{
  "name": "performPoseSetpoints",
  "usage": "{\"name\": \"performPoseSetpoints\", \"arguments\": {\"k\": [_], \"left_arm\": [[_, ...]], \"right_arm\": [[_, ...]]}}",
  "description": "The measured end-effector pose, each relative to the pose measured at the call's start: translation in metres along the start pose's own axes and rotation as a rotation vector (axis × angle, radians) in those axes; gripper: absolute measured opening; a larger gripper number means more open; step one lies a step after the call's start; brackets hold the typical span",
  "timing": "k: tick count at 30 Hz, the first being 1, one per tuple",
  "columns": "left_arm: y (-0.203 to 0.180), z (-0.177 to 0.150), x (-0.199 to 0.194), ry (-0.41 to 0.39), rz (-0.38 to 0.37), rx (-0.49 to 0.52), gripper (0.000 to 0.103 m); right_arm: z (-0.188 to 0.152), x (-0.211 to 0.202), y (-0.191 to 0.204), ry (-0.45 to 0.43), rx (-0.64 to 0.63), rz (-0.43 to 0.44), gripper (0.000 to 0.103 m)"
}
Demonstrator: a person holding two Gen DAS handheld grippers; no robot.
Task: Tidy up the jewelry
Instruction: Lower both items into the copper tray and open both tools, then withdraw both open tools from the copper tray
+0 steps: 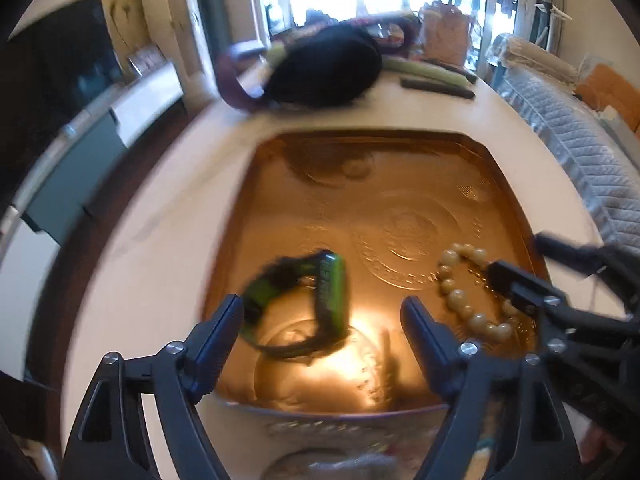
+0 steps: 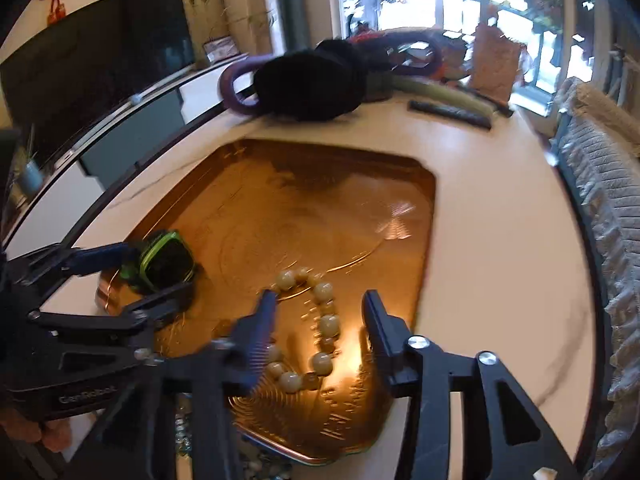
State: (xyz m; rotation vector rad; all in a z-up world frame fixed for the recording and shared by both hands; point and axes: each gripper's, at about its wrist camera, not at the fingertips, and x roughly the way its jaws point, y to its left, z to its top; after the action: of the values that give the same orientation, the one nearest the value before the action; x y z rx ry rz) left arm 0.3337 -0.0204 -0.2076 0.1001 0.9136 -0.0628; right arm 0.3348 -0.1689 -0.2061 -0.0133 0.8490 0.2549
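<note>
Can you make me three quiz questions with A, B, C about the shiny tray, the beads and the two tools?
1. Where does the bead bracelet lie?
A. on the gold tray
B. on the white table
C. on the chair

2. What colour trims the watch band?
A. red
B. green
C. blue

3. How is the left tool?
A. shut on the beads
B. shut on nothing
C. open

Answers:
1. A, the beads rest on the tray's floor.
2. B, bright green edges show.
3. C, its fingers stand wide apart around the band; the right tool is open too.
</note>
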Motion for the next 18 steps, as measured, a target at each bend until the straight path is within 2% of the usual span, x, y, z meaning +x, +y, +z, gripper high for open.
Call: {"name": "performPoseSetpoints", "arguments": {"k": [2, 3, 5, 9, 13, 16, 18], "left_arm": [[0.005, -0.003, -0.01, -0.008, -0.018, -0.015, 0.083], [0.008, -0.005, -0.014, -0.01, -0.034, -0.025, 0.084], [0.014, -0.011, -0.025, -0.019, -0.06, -0.038, 0.086], [0.021, -0.024, -0.049, -0.058, -0.05, -0.029, 0.087], [0.034, -0.036, -0.077, -0.08, -0.057, -0.033, 0.088], [0.04, -0.043, -0.099, -0.104, -0.055, -0.039, 0.088], [0.045, -0.049, -0.116, -0.123, -0.052, -0.039, 0.088]], "right_arm": [[0.001, -0.009, -0.004, -0.021, 0.014, 0.008, 0.085], [0.001, -0.013, -0.005, -0.025, 0.024, 0.016, 0.088], [0.001, -0.02, -0.006, -0.029, 0.046, 0.012, 0.088], [-0.004, -0.039, 0.0, -0.081, 0.06, 0.048, 0.088], [-0.014, -0.055, 0.009, -0.084, 0.063, -0.065, 0.088], [-0.022, -0.071, 0.007, -0.07, 0.075, -0.049, 0.087], [-0.024, -0.082, 0.006, -0.059, 0.081, -0.032, 0.083]]}}
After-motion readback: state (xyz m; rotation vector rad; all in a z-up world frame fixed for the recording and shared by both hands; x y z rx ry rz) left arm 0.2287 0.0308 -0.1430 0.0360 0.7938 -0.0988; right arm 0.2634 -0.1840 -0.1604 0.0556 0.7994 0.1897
